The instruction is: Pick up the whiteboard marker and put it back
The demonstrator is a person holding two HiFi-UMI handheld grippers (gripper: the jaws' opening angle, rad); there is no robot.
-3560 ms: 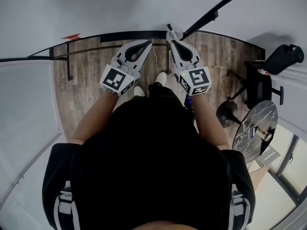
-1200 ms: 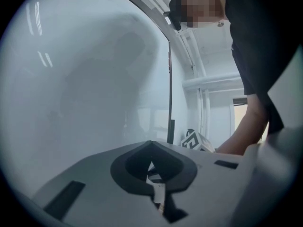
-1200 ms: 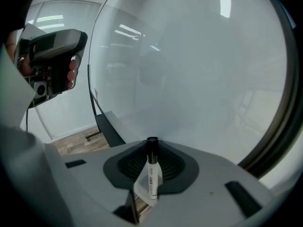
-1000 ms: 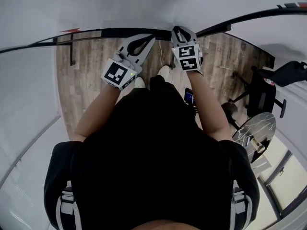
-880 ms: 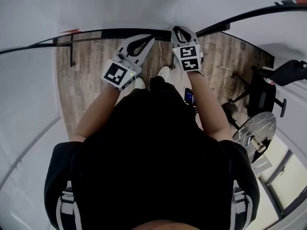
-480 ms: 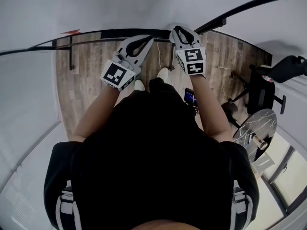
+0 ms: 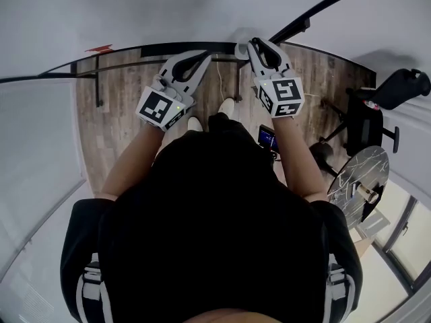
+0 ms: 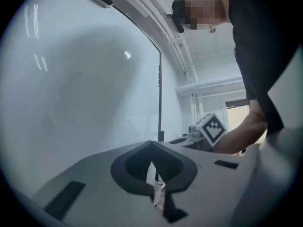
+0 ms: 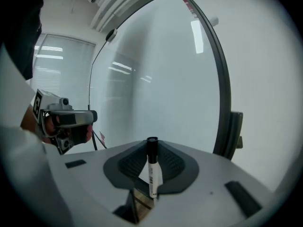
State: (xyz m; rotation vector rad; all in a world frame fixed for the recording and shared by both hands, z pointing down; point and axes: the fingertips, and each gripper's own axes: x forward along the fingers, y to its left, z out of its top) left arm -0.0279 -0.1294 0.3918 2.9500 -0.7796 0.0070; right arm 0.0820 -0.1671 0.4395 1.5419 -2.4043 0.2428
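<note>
The right gripper (image 9: 151, 146) is clamped on the whiteboard marker (image 9: 152, 174). The marker stands upright between its jaws, black cap uppermost, close in front of the whiteboard (image 9: 161, 70) and left of the whiteboard's dark frame (image 9: 225, 98). The left gripper (image 8: 152, 146) has its jaws pressed together with nothing between them, and also points at the whiteboard, left of the right gripper. From the head view both grippers are side by side near the whiteboard's lower edge, with the wood floor (image 7: 121, 106) below the whiteboard
</note>
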